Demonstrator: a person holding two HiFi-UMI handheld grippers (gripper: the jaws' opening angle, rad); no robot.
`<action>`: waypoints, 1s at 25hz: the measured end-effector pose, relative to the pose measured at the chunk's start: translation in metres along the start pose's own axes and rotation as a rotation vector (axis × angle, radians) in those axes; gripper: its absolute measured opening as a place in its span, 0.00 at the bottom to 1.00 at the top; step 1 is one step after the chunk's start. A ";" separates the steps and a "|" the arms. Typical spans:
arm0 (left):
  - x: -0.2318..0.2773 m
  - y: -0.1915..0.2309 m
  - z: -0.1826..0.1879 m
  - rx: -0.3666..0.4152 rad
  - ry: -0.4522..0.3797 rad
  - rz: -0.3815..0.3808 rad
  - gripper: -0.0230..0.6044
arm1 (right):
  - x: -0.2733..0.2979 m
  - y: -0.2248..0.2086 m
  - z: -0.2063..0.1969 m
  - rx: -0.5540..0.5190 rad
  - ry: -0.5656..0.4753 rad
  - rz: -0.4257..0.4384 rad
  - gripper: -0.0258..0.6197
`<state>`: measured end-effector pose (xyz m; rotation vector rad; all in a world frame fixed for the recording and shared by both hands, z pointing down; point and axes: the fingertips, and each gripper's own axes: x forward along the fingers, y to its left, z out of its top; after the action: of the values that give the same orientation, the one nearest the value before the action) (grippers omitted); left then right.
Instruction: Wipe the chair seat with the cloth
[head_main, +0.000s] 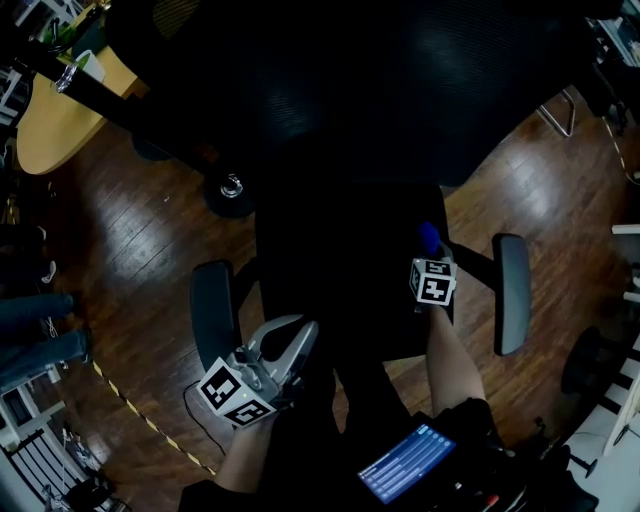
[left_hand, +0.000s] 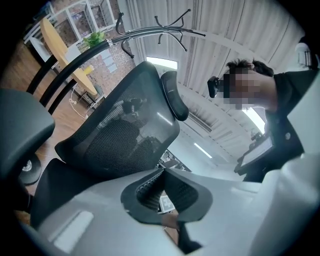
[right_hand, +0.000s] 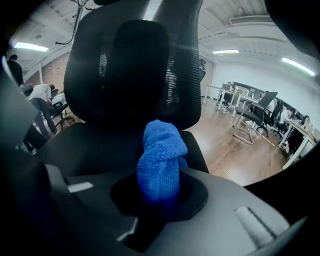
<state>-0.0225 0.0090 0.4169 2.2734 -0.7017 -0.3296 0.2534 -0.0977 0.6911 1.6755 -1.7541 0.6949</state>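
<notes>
A black mesh office chair fills the middle of the head view, its seat (head_main: 340, 270) dark between two grey armrests (head_main: 213, 310). My right gripper (head_main: 432, 252) hovers over the seat's right side, shut on a bunched blue cloth (head_main: 429, 237). The right gripper view shows that cloth (right_hand: 162, 150) sticking up out of the right gripper (right_hand: 160, 186), with the seat (right_hand: 90, 145) and backrest (right_hand: 135, 65) beyond. My left gripper (head_main: 303, 330) hangs at the seat's front left corner, tilted upward. Its jaws meet at the tips with nothing in them (left_hand: 164, 172), and the backrest (left_hand: 120, 135) rises behind.
A wooden table (head_main: 50, 125) stands at the far left, with a chair base caster (head_main: 231, 187) near it. Someone's legs (head_main: 35, 320) are at the left edge. Yellow-black tape (head_main: 140, 415) crosses the wood floor. A lit screen (head_main: 405, 462) sits at my chest. Other chairs (right_hand: 257, 112) stand far right.
</notes>
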 end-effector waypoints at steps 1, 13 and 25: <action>0.001 -0.001 0.000 0.001 0.002 -0.002 0.02 | 0.001 0.000 0.001 0.001 -0.002 -0.004 0.10; -0.015 0.003 0.003 -0.005 -0.032 0.014 0.02 | -0.005 0.034 0.005 -0.006 -0.027 0.059 0.10; -0.039 0.000 0.022 0.015 -0.106 0.032 0.02 | -0.037 0.334 -0.009 -0.170 0.007 0.594 0.10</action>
<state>-0.0641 0.0186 0.4027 2.2697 -0.7962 -0.4335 -0.0787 -0.0451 0.6828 1.0319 -2.2569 0.7700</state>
